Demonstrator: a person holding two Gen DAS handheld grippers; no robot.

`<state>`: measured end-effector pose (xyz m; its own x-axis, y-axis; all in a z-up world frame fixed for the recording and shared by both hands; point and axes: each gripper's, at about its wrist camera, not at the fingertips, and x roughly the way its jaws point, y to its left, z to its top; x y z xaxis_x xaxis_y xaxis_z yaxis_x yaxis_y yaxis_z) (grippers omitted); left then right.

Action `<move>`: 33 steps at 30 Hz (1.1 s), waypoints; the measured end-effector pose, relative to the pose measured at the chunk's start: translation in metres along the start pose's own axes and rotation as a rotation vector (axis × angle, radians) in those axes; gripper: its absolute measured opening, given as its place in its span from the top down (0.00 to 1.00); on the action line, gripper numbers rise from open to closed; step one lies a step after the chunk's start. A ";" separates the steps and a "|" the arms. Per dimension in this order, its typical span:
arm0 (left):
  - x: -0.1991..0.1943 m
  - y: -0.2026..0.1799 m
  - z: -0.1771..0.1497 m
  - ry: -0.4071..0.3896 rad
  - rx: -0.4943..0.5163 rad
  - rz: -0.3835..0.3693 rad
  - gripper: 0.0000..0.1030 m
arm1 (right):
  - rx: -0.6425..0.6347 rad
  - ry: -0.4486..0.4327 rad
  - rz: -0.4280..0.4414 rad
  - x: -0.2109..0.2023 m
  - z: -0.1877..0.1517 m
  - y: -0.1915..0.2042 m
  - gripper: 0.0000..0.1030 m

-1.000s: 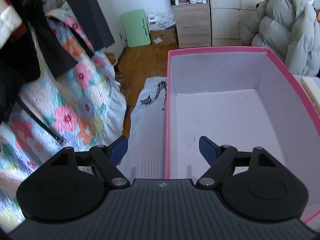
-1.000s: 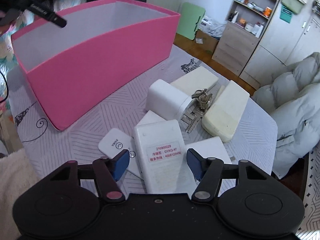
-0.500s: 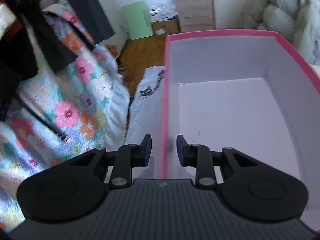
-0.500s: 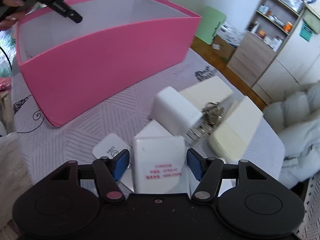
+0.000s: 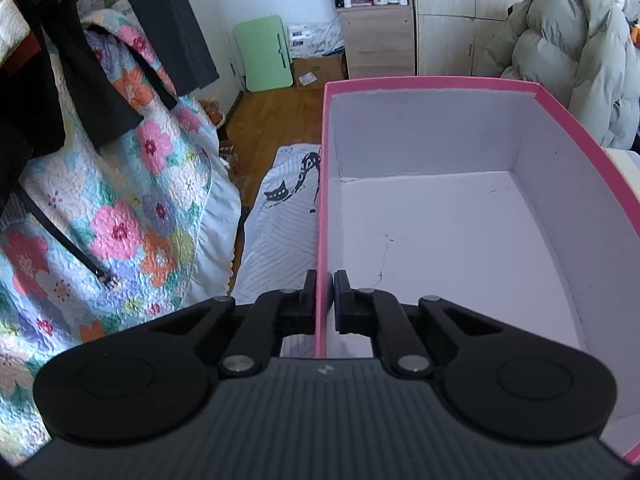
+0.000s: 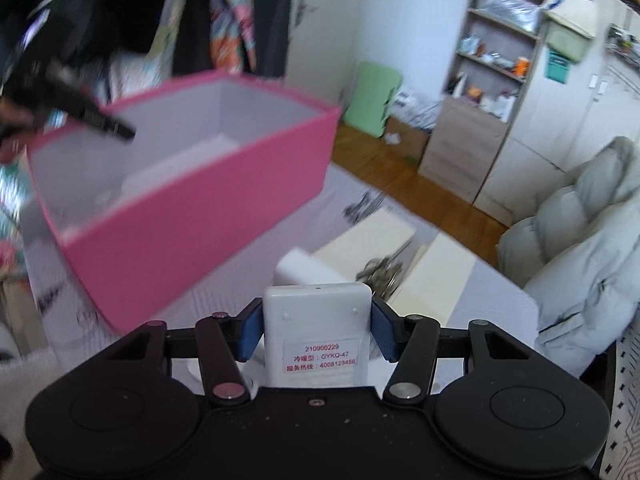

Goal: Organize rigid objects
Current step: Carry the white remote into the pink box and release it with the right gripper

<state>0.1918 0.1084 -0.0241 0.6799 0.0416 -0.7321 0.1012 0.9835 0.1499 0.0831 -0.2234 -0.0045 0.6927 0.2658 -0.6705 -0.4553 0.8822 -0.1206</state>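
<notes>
A pink box (image 5: 424, 84) with a pale, empty inside stands on the table. My left gripper (image 5: 324, 300) is shut on its near left wall, one finger outside and one inside. In the right wrist view the pink box (image 6: 192, 216) is at the left, with the left gripper (image 6: 100, 120) on its far rim. My right gripper (image 6: 316, 332) is shut on a white rectangular device with a red-lettered label (image 6: 316, 320), lifted above the table. Behind it lie a white block (image 6: 304, 268), two cream blocks (image 6: 368, 240) and a bunch of keys (image 6: 380, 274).
A patterned white cloth (image 5: 280, 240) covers the table. A floral quilt (image 5: 100, 208) hangs at the left, past the table edge. A grey puffer coat (image 6: 592, 264) lies at the right. Wooden shelves and cupboards (image 6: 480, 120) stand across the floor.
My left gripper has closed onto the pink box's wall. My right gripper has closed on the white device and lifted it off the table.
</notes>
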 end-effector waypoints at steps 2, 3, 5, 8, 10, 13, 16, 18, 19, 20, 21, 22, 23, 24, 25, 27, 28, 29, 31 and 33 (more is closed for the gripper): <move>0.000 0.002 0.000 -0.003 -0.012 -0.008 0.95 | 0.008 -0.018 -0.002 -0.006 0.006 0.000 0.41; -0.001 0.003 0.000 -0.001 -0.020 -0.015 0.95 | 0.005 -0.026 -0.006 -0.009 0.009 0.002 0.41; -0.004 0.004 0.001 -0.018 -0.027 -0.017 0.95 | -0.013 -0.044 -0.031 -0.012 0.014 0.004 0.41; -0.012 0.000 0.002 -0.067 -0.014 0.007 0.95 | -0.017 -0.060 -0.064 -0.014 0.022 0.005 0.41; -0.012 -0.006 0.000 -0.085 0.020 0.026 0.95 | -0.007 -0.075 -0.071 -0.016 0.027 0.003 0.41; -0.011 -0.005 -0.002 -0.080 0.013 0.022 0.95 | -0.021 -0.099 -0.089 -0.020 0.034 0.005 0.41; -0.010 0.006 0.001 -0.028 -0.056 -0.024 0.94 | -0.031 -0.128 -0.107 -0.024 0.048 0.006 0.41; -0.012 0.010 0.002 -0.028 -0.070 -0.029 0.92 | -0.032 -0.154 -0.112 -0.028 0.060 0.006 0.41; -0.013 0.011 0.003 -0.029 -0.073 -0.035 0.92 | -0.032 -0.170 -0.112 -0.030 0.067 0.007 0.41; -0.014 0.012 0.003 -0.029 -0.077 -0.038 0.92 | -0.029 -0.185 -0.106 -0.031 0.074 0.007 0.41; -0.013 0.012 0.004 -0.027 -0.078 -0.039 0.94 | -0.025 -0.200 -0.094 -0.032 0.084 0.007 0.41; -0.012 0.012 0.003 -0.027 -0.075 -0.041 0.96 | -0.018 -0.214 -0.071 -0.033 0.094 0.006 0.41; -0.012 0.009 0.001 -0.037 -0.065 -0.040 0.97 | -0.003 -0.229 -0.043 -0.033 0.104 0.006 0.41; -0.013 0.007 0.000 -0.047 -0.055 -0.025 0.97 | 0.015 -0.244 -0.015 -0.033 0.114 0.006 0.41; -0.013 0.005 -0.002 -0.057 -0.051 -0.020 0.97 | 0.031 -0.257 0.016 -0.032 0.125 0.005 0.41; -0.014 0.004 -0.004 -0.071 -0.060 -0.019 0.97 | 0.051 -0.275 0.084 -0.026 0.149 0.007 0.41; -0.014 0.005 -0.004 -0.074 -0.068 -0.022 0.97 | 0.061 -0.278 0.115 -0.022 0.161 0.009 0.41; -0.015 0.006 -0.005 -0.077 -0.074 -0.027 0.97 | 0.063 -0.273 0.153 -0.015 0.172 0.013 0.41; -0.015 0.007 -0.006 -0.084 -0.084 -0.038 0.97 | 0.057 -0.252 0.229 0.001 0.192 0.020 0.41; -0.016 0.007 -0.008 -0.096 -0.086 -0.034 0.97 | 0.060 -0.209 0.290 0.026 0.205 0.031 0.41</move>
<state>0.1764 0.1156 -0.0167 0.7438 -0.0053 -0.6684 0.0655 0.9957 0.0650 0.2019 -0.1091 0.1245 0.6419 0.5763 -0.5058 -0.6199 0.7783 0.1000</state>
